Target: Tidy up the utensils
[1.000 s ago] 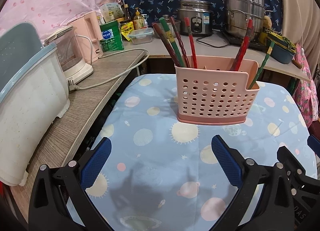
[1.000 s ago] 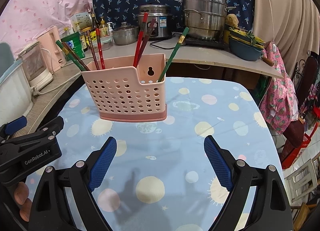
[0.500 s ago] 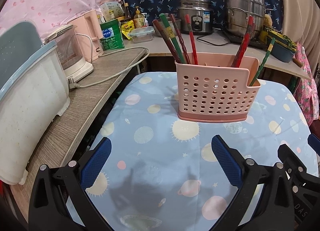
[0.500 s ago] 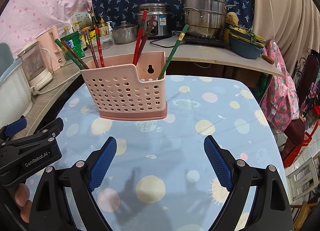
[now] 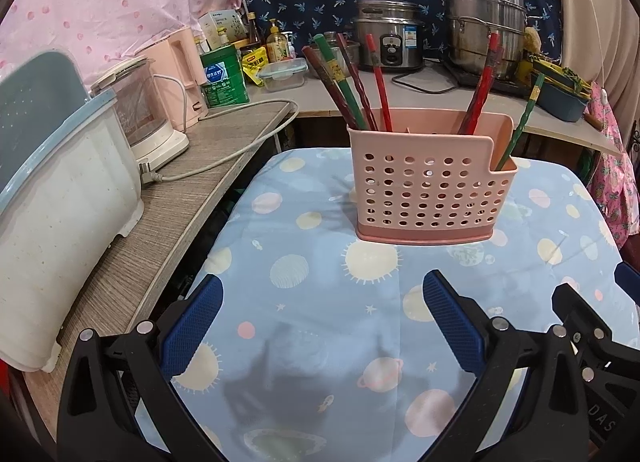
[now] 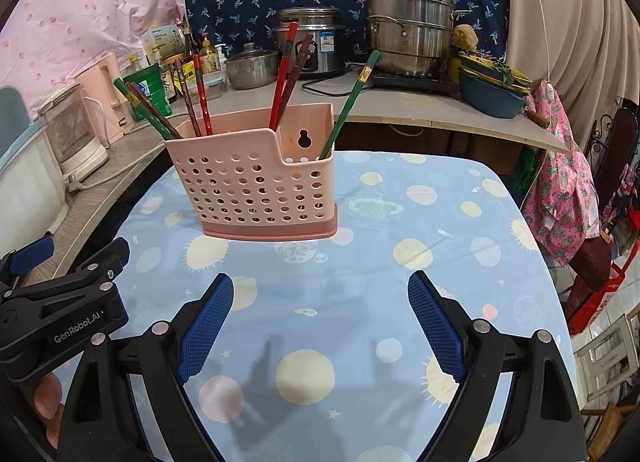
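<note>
Left gripper (image 5: pixel 322 322) gapes empty; chopsticks (image 5: pixel 352 95) fill pink holder (image 5: pixel 428 189).

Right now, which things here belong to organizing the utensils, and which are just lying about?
Job:
pink caddy
chopsticks
lone green chopstick

Lying about:
rice cooker
steamer pot
small lidded pot
green tin
kettle
blue bowl
</note>
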`<move>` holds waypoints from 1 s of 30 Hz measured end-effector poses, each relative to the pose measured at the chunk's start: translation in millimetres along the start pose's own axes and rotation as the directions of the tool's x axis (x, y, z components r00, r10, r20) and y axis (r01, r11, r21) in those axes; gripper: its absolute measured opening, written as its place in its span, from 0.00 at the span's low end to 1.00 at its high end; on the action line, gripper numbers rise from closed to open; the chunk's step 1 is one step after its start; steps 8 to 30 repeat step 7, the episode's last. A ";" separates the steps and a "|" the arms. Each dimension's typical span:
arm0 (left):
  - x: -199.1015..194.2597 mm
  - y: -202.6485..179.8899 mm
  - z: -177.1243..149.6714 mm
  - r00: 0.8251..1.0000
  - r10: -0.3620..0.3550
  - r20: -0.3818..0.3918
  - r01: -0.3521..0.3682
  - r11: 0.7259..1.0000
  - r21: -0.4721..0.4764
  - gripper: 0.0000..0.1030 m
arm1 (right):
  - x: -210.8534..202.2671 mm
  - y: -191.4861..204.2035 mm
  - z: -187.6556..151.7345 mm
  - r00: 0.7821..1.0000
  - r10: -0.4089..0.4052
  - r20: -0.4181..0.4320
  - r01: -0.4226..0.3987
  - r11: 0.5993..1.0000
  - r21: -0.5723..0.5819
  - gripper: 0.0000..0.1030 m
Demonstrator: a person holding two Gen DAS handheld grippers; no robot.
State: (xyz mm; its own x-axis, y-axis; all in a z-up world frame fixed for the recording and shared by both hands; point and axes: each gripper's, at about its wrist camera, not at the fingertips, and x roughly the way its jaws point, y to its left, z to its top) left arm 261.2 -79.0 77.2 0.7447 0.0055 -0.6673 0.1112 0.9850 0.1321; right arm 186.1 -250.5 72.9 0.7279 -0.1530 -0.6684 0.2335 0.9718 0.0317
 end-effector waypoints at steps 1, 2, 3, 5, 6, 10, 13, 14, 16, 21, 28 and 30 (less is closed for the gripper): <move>0.2 -0.3 -0.3 1.000 0.002 0.001 -0.002 1.000 0.003 0.93 | -0.4 0.1 0.2 1.000 0.000 0.000 0.000 1.000 0.000 0.83; 0.3 -0.7 -0.4 1.000 0.010 0.002 -0.010 1.000 0.003 0.93 | -0.4 0.0 0.1 1.000 -0.001 -0.001 0.001 1.000 0.000 0.83; 0.0 -0.7 -1.0 1.000 0.007 0.004 -0.007 1.000 0.001 0.93 | -0.6 -0.1 0.0 1.000 -0.002 -0.001 0.002 1.000 0.000 0.83; -0.1 -1.7 -1.3 1.000 -0.009 0.006 0.009 1.000 0.007 0.93 | -0.7 -0.1 -0.3 1.000 -0.004 -0.003 0.004 1.000 0.000 0.83; -0.1 -2.6 -1.7 1.000 -0.011 0.008 0.011 1.000 0.012 0.93 | -0.7 -0.3 -0.5 1.000 -0.005 -0.002 0.005 1.000 0.001 0.83; 0.5 -3.4 -1.8 1.000 -0.011 0.006 0.011 1.000 0.017 0.93 | -0.6 -0.3 -0.6 1.000 -0.005 -0.002 0.005 1.000 0.002 0.85; 0.5 -3.4 -1.8 1.000 -0.011 0.006 0.011 1.000 0.017 0.93 | -0.6 -0.3 -0.6 1.000 -0.005 -0.002 0.005 1.000 0.002 0.85; 0.5 -3.4 -1.8 1.000 -0.011 0.006 0.011 1.000 0.017 0.93 | -0.6 -0.3 -0.6 1.000 -0.005 -0.002 0.005 1.000 0.002 0.85; 0.5 -3.4 -1.8 1.000 -0.011 0.006 0.011 1.000 0.017 0.93 | -0.6 -0.3 -0.6 1.000 -0.005 -0.002 0.005 1.000 0.002 0.85; 0.5 -3.4 -1.8 1.000 -0.011 0.006 0.011 1.000 0.017 0.93 | -0.6 -0.3 -0.6 1.000 -0.005 -0.002 0.005 1.000 0.002 0.85; 0.5 -3.4 -1.8 1.000 -0.011 0.006 0.011 1.000 0.017 0.93 | -0.6 -0.3 -0.6 1.000 -0.005 -0.002 0.005 1.000 0.002 0.85; 0.5 -3.4 -1.8 1.000 -0.011 0.006 0.011 1.000 0.017 0.93 | -0.6 -0.3 -0.6 1.000 -0.005 -0.002 0.005 1.000 0.002 0.85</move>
